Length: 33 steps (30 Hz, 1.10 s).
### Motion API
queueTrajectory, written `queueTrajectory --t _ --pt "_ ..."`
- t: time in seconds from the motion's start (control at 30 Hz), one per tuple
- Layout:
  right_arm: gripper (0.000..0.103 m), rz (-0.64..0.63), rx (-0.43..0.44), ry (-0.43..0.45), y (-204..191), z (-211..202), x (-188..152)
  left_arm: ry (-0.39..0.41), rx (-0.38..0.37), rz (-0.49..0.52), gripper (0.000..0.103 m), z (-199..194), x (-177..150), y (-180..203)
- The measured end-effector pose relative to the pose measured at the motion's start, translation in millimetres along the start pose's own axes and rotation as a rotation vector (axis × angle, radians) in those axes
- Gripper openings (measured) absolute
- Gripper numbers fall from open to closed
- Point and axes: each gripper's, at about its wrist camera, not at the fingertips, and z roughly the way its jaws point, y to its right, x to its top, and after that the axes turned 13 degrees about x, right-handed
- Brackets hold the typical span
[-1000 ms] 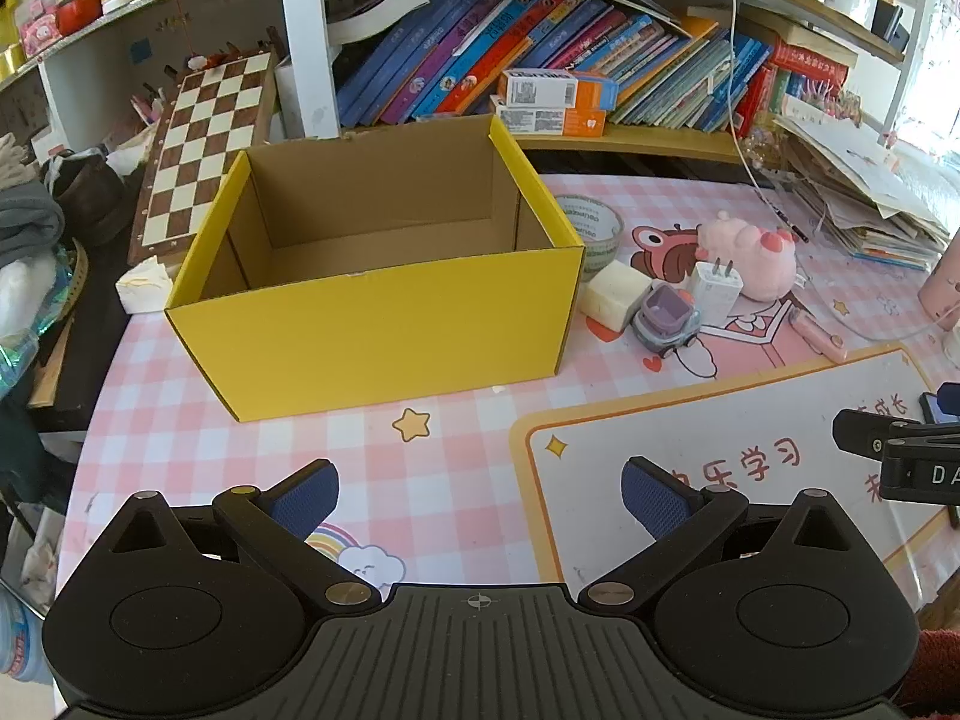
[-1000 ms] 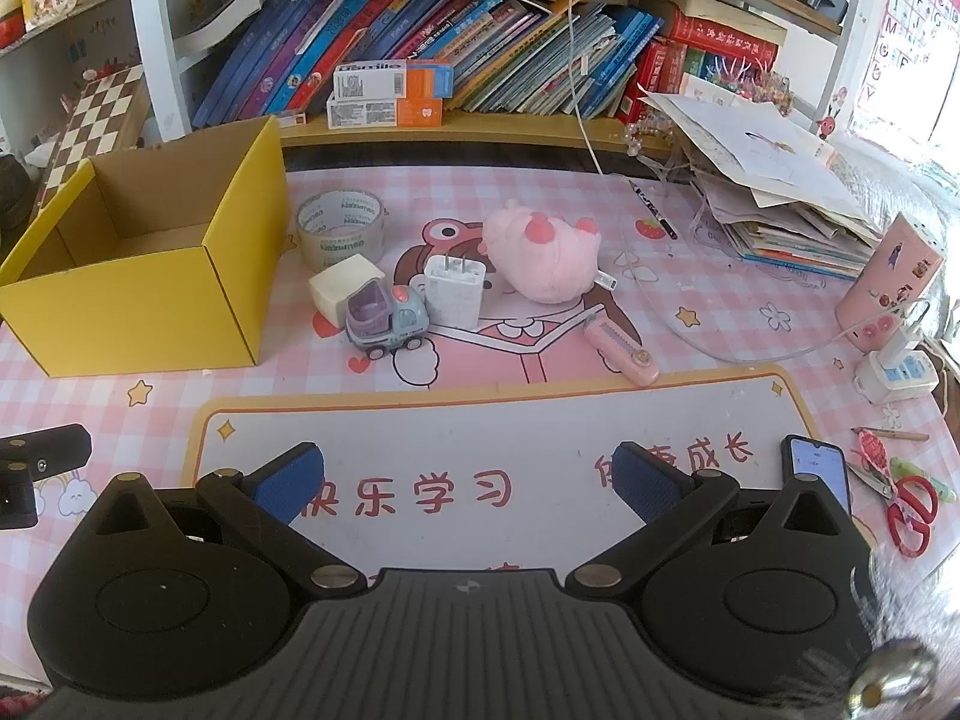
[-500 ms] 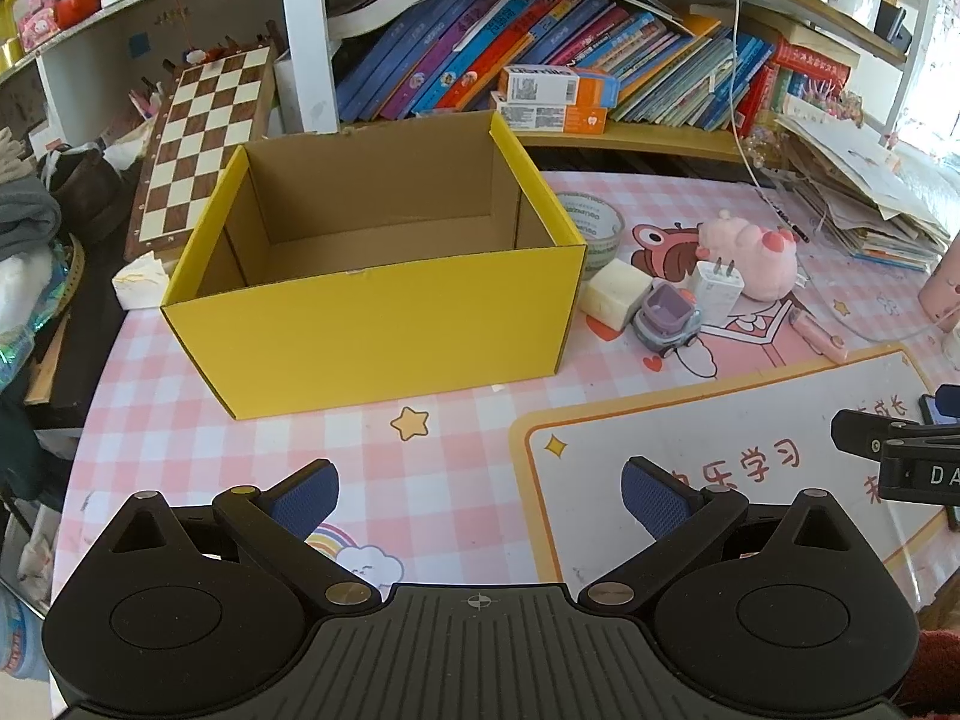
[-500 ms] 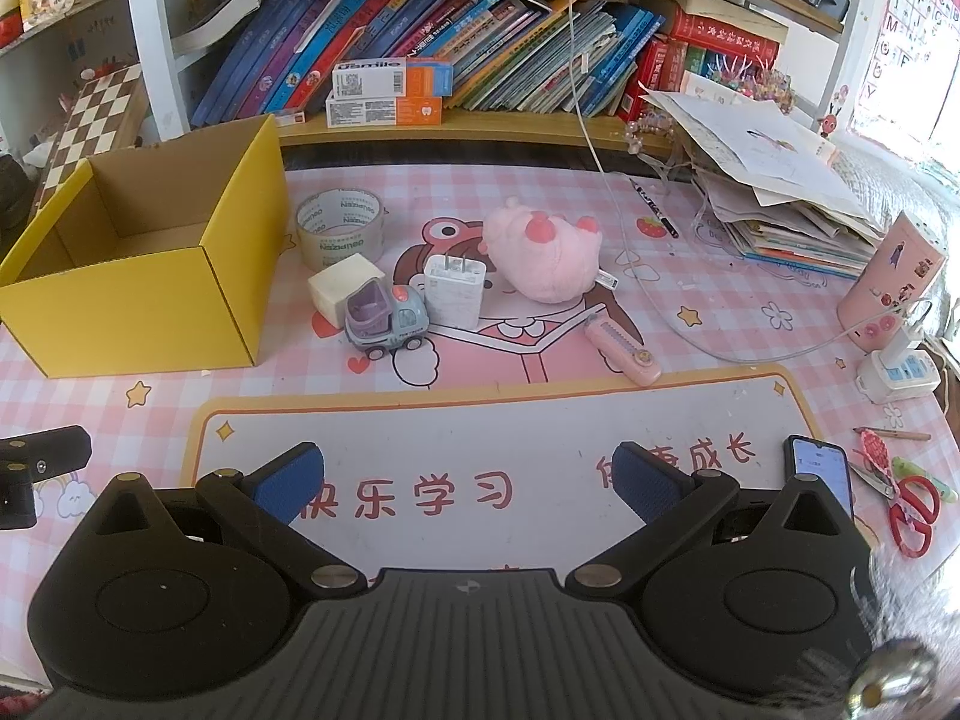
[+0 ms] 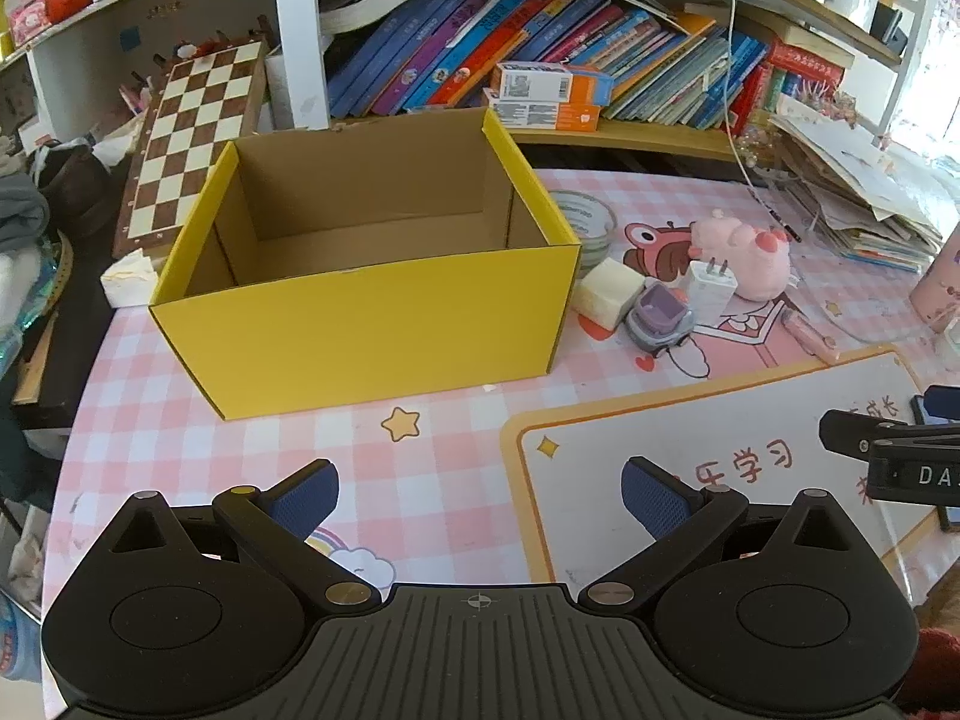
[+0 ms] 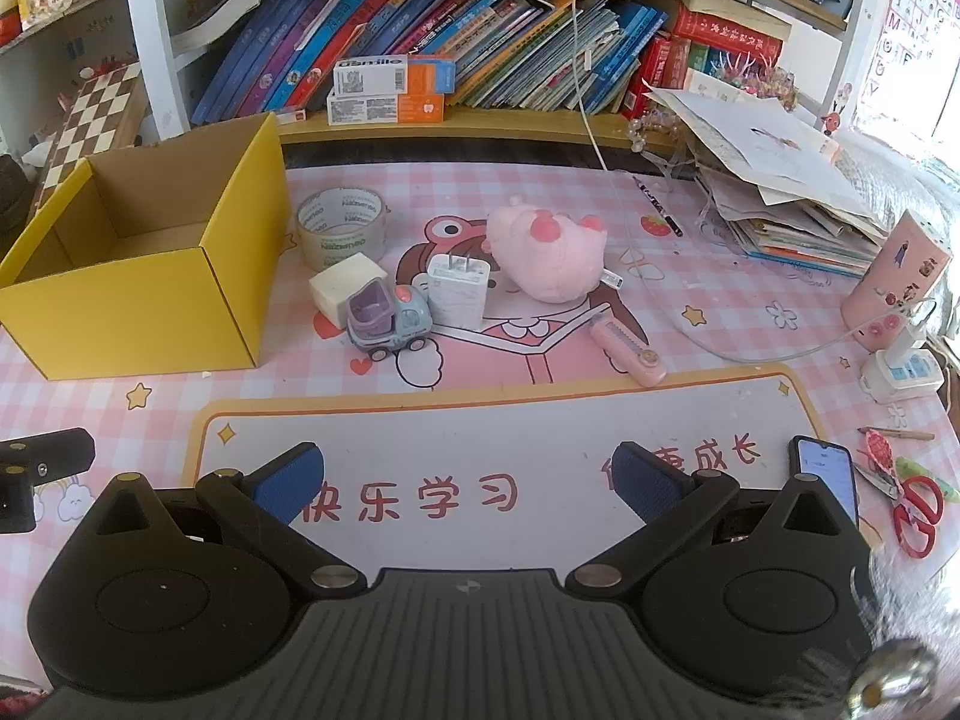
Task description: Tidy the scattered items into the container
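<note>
Box (image 5: 384, 324), yellow, open top, sits on the pink worktop (image 5: 456, 456) toward its left, in front of the bookshelf (image 6: 480, 120); inside looks bare, though the near wall hides part of its floor in both views. Scattered items cluster just right of it: tape roll (image 6: 342, 228) nearest the box, half hidden behind the box corner in the left view; foam block (image 6: 345, 288) touching the toy truck (image 6: 387, 315); charger (image 6: 457, 291) just beside the truck, prongs up; pink plush (image 6: 549, 255) behind the charger, face hard to make out; pink knife (image 6: 627, 351) lying apart, nearer the white mat (image 6: 498, 468). Phone (image 6: 825, 474) at the right is partly covered by the tool body. Scissors (image 6: 915, 510) near the edge are distorted by the lens. Chessboard (image 5: 192, 132) leans behind the box, bottom cut off by it.

Left tool (image 5: 480, 486) low over the worktop in front of the box, fingers wide apart, holding nothing. Right tool (image 6: 468, 480) over the mat, fingers wide apart, holding nothing; in the left view only its black side shows at the right edge, cropped.
</note>
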Motion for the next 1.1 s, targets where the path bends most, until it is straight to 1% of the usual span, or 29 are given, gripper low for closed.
queueTrajectory --t 0.5,0.97,1.1 --pt "0.103 0.002 0.003 -0.008 1.3 3.3 1.5 0.011 -0.005 0.002 0.102 0.4 1.7 1.3" --pt "0.103 0.007 0.001 -0.014 1.7 3.7 -0.1 0.002 -0.018 0.01 0.102 1.9 1.6 2.4" --pt "0.103 0.005 0.006 -0.014 1.2 3.6 -0.3 0.019 -0.025 0.01 0.102 -0.6 1.8 2.5"
